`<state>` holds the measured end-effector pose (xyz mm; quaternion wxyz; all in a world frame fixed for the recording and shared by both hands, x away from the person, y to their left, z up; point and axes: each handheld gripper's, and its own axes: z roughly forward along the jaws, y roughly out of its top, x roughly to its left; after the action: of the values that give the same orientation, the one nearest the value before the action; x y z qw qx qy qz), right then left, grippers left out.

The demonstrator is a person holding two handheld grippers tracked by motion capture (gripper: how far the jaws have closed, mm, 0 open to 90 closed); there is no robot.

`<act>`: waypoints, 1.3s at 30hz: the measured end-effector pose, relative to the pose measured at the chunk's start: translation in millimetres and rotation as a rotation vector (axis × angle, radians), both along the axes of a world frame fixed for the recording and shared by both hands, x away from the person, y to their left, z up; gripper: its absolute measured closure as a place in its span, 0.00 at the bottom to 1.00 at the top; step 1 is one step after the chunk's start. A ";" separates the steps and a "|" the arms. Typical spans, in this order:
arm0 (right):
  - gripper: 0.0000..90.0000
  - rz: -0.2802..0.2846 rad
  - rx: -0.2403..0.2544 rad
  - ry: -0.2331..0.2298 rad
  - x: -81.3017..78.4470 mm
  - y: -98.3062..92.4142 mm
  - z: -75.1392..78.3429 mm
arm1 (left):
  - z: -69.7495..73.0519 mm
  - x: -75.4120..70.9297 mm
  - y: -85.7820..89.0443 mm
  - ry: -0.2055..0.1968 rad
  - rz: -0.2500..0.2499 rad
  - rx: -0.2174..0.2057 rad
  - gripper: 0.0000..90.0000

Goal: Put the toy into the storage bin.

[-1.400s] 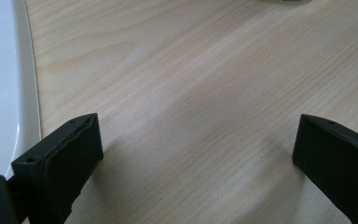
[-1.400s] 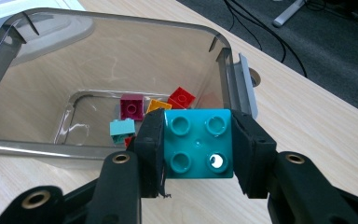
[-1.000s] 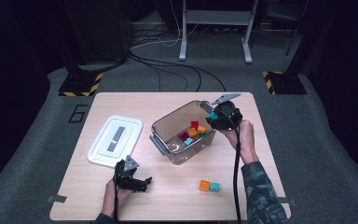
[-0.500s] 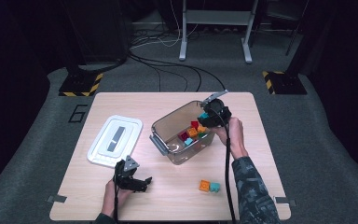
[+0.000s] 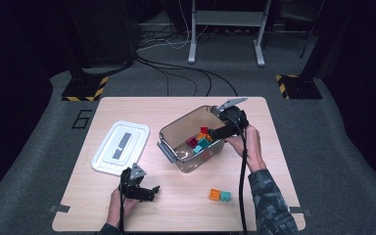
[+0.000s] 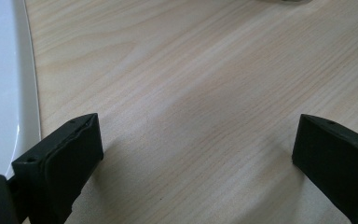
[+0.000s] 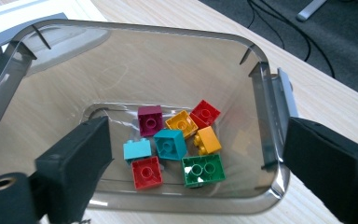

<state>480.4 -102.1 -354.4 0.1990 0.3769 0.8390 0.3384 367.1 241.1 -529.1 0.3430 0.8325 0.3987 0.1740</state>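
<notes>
I hold my right gripper [image 5: 214, 133] over the bin [image 5: 169, 151]; its jaws have just been opening and stand wide with nothing between them. Bricks [image 7: 170, 143] lie loose on the bin floor below. My left gripper [image 5: 149, 191] rests wide open and empty on the table [image 5: 186, 205] beside the lid [image 5: 103, 164]

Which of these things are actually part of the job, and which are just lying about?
Part of the job:
- clear tub
- bricks in it
- two loose bricks
- right claw, open over the tub

Lying about:
- white lid
- left claw, open
- floor cables
</notes>
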 end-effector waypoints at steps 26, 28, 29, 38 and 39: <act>0.00 -0.046 0.011 -0.015 -65.0 -38.2 -15.5 | -0.4 -0.2 -0.7 -0.003 0.007 -0.009 0.02; 0.00 -0.048 0.012 -0.012 -69.3 -40.1 -20.0 | -0.3 -0.2 -0.5 -0.002 0.005 -0.006 0.02; 0.00 -0.052 0.012 -0.008 -70.8 -40.3 -21.2 | -0.3 -0.2 -0.5 -0.002 0.004 -0.005 0.02; 0.00 -0.053 0.008 0.016 -85.8 -43.8 -37.6 | -0.5 -0.3 -0.8 -0.003 0.008 -0.009 0.02; 0.00 -0.045 0.006 0.011 -87.1 -44.7 -40.4 | -0.5 -0.3 -0.8 -0.004 0.008 -0.009 0.02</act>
<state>393.3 -146.8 -394.8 0.2006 0.3984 0.8302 0.3344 366.9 240.3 -529.6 0.3469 0.8290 0.4023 0.1750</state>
